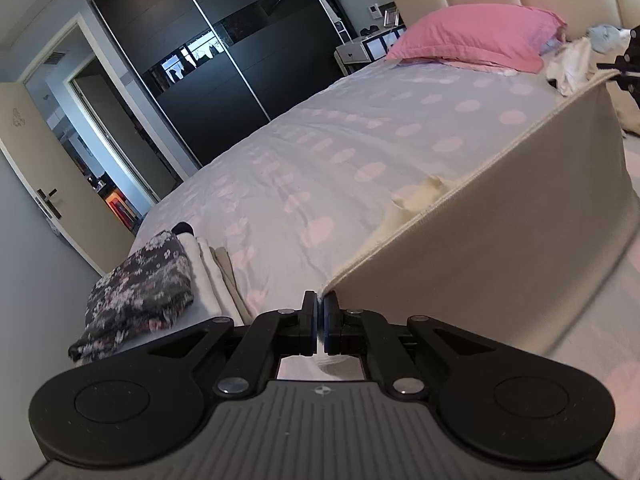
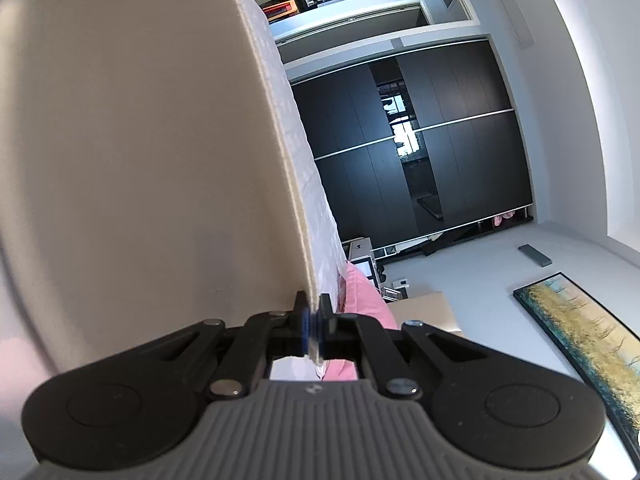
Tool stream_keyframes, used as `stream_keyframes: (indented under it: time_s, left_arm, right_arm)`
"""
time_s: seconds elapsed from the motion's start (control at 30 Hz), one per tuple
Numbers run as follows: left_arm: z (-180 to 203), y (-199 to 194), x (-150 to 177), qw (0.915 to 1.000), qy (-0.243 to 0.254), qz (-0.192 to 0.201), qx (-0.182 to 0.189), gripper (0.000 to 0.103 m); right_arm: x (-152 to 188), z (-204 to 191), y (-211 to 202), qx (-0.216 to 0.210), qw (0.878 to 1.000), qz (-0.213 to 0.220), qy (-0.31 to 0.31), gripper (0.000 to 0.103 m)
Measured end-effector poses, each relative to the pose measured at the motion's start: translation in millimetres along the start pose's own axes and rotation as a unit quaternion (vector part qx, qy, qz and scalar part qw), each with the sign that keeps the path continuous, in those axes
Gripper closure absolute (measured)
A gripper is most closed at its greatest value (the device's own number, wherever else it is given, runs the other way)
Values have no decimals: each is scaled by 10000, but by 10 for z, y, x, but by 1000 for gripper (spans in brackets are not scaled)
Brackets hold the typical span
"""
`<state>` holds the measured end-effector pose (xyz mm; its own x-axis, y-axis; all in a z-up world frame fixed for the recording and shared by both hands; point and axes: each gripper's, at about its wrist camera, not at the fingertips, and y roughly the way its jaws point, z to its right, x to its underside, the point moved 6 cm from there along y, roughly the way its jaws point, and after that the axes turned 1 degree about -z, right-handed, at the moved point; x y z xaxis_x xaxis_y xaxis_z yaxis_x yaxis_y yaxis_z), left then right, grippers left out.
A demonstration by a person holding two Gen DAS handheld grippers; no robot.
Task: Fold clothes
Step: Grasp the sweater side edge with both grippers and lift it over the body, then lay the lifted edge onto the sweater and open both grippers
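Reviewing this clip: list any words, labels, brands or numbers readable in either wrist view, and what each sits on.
No readable text in either view.
Left gripper: a small emblem on its grey body, a symbol, not letters.
Right gripper: the same kind of emblem, too small to read.
Wall panel beside the headboard: too small to tell any marking.
Cream garment, floral folded clothes, framed painting: no lettering visible.

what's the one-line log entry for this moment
left gripper: shut on cream garment | right gripper: shut on cream garment | garment: stretched above bed
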<state>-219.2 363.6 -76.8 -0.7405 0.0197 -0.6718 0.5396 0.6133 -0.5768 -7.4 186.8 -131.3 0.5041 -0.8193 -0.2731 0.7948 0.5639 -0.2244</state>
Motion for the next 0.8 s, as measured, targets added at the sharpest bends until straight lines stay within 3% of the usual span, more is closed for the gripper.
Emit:
stream_keyframes:
  time_s: [0.37, 0.57, 0.8]
  left_arm:
    - [-202, 956, -392, 9997, 247, -58, -17, 102]
    - [-210, 1719, -301, 9976, 83, -605, 312, 102]
    - [-158, 2285, -131, 9943, 24, -979, 426, 102]
  right_arm:
    - [-374, 142, 1212, -403, 9981, -293, 351, 99]
    - [-449, -174, 1929, -1157, 9905, -475, 580, 99]
    - [-430, -503, 2575, -1587, 9802, -767, 904, 100]
